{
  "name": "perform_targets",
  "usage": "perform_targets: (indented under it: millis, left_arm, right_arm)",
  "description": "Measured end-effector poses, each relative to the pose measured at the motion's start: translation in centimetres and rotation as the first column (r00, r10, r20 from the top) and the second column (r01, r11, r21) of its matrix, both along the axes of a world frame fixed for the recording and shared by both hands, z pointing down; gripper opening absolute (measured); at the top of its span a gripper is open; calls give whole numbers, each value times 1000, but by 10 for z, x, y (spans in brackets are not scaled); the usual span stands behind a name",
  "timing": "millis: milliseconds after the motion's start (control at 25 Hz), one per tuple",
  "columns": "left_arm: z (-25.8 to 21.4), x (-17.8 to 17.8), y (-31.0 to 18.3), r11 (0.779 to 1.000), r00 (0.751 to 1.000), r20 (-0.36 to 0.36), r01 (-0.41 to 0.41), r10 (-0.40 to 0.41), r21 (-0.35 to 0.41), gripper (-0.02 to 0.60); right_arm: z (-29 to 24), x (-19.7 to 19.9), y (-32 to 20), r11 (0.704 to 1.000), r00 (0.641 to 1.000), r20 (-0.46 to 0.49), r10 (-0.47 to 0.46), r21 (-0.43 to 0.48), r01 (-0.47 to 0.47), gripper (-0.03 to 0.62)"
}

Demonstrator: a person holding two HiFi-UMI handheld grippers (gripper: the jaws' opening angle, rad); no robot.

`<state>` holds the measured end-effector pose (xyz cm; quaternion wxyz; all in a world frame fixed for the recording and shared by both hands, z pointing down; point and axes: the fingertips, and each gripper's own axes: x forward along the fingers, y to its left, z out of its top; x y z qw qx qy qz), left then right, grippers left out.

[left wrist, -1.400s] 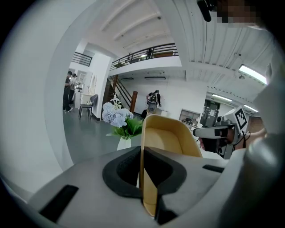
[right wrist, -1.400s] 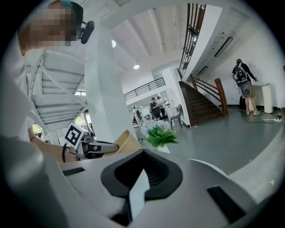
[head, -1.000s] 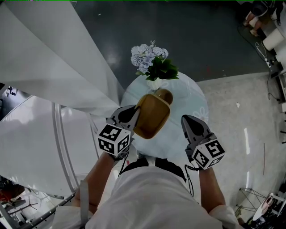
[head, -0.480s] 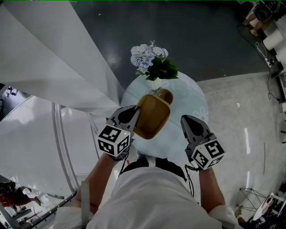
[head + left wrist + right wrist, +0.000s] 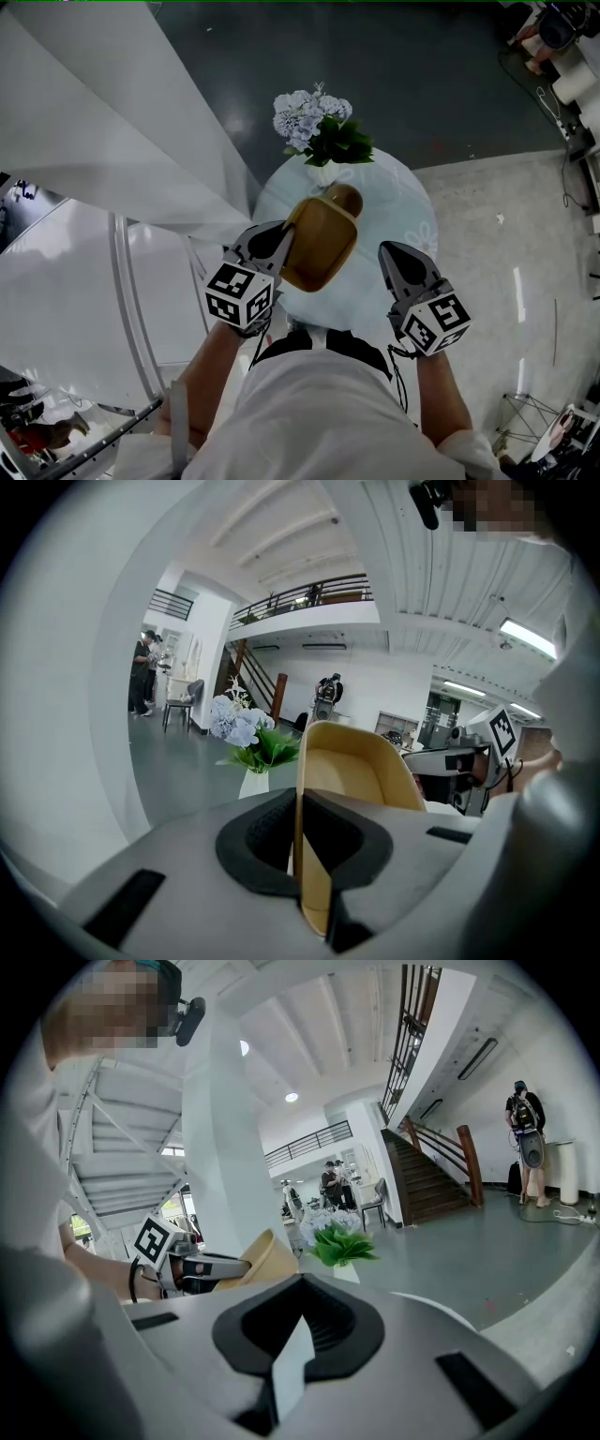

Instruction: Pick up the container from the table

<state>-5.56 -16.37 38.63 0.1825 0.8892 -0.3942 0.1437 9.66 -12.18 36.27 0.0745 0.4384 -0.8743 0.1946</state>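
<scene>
In the head view a tan wooden container hangs tilted above the round pale table. My left gripper is shut on its near-left wall. In the left gripper view that thin wall stands edge-on between the jaws, with the container's hollow beyond. A darker brown rounded part shows at the container's far end. My right gripper hovers to the right of the container, apart from it, with its fingers drawn together on nothing. From the right gripper view the container shows at the left.
A white vase of pale blue flowers with green leaves stands at the table's far edge, just beyond the container. A large white slanted panel and railing fill the left side. Dark floor lies beyond the table, pale floor to its right.
</scene>
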Motion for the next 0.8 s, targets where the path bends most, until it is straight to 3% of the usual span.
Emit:
perform_targets:
  millis: [800]
  left_arm:
    - [1,2,-1,1000,1000,0,1,-1,-2,28]
  right_arm:
    - [0,0,-1,1000,1000,6,-4,-1,4,14]
